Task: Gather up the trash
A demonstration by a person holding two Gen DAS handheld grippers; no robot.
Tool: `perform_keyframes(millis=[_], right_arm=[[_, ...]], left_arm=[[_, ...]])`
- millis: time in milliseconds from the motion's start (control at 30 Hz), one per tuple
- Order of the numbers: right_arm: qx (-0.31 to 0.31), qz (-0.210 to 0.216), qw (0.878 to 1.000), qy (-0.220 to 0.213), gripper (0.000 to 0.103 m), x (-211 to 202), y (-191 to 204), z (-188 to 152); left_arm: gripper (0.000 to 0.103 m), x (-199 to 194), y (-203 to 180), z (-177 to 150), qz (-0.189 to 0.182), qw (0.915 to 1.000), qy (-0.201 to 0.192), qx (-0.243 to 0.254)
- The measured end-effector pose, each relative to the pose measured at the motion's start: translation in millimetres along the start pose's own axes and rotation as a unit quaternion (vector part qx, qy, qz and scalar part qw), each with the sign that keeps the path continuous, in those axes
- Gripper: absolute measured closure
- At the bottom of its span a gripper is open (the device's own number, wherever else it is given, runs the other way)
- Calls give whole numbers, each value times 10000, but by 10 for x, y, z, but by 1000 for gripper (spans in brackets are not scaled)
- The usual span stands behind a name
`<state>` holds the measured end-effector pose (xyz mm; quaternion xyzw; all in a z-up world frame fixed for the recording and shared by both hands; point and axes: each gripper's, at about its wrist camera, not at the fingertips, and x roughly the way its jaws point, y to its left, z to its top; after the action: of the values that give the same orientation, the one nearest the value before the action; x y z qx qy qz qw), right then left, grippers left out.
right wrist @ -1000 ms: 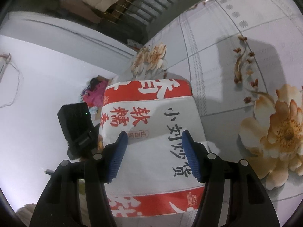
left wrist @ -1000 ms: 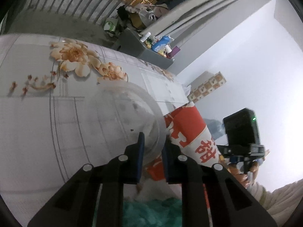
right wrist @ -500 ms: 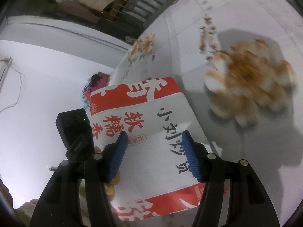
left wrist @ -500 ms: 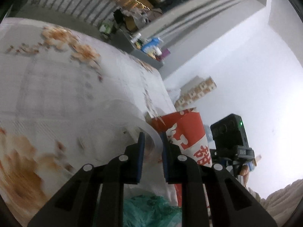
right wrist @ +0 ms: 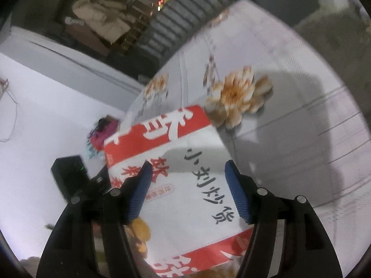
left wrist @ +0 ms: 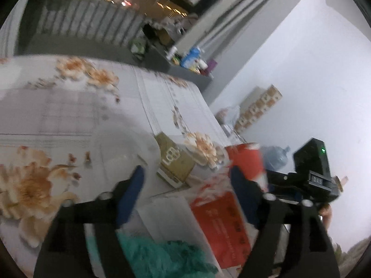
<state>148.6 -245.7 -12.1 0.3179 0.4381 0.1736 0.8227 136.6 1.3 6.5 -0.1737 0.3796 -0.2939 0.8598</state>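
Observation:
My left gripper point(left wrist: 186, 176) is open and empty above the floral table. A clear plastic lid point(left wrist: 125, 148) lies on the table by its left finger. Below the jaws lie a red-and-white paper bag point(left wrist: 220, 220), a teal crumpled piece point(left wrist: 162, 257) and a brown carton point(left wrist: 174, 162). My right gripper point(right wrist: 187, 178) holds its jaws wide apart around a white-and-red paper bag point(right wrist: 185, 173) with Chinese print; whether the pads touch it is unclear. In the left wrist view that bag point(left wrist: 245, 159) and the right gripper point(left wrist: 310, 180) show at the right.
The table point(left wrist: 58, 111) has a floral cloth. Its far edge meets a grey cabinet with bottles point(left wrist: 190, 60). A white wall, a patterned box point(left wrist: 259, 106) and a water jug point(left wrist: 276, 157) stand beyond the right edge.
My left gripper has opened and let go of the clear lid, which now lies on the table. The left view has swung; the right gripper still straddles the bag.

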Motion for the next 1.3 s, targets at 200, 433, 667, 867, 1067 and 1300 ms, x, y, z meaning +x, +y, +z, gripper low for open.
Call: perform_keyframes(millis=[200,433,667,867,1067,1300], right_arm=[[-317,-531,9962,-612,33,-186,71,-174],[292,-494,9965,-611,32,-111,-315,-506],[366,-454,9967,-568,25,-166,-404,-676],[335,-500,9963,-617,20,-153,-380,-708],[277,-494,9961,-672,12,-114,-355,-711],[103,-659,9944,-821,8,-78,-290,-751]], left_arm=[[6,-360,23,-132,498,9974,-450,-270],[6,-559,236,-404,754,9916,-494,-929],[6,-539,596,-703,679,9781,-271,-1948],[6,-592,585,-773,740,9805,-348,-1785],[6,-593,537,-811,838,9806,-503,-1700],[6,-659,515,-884,756,9796,-866,-1647]])
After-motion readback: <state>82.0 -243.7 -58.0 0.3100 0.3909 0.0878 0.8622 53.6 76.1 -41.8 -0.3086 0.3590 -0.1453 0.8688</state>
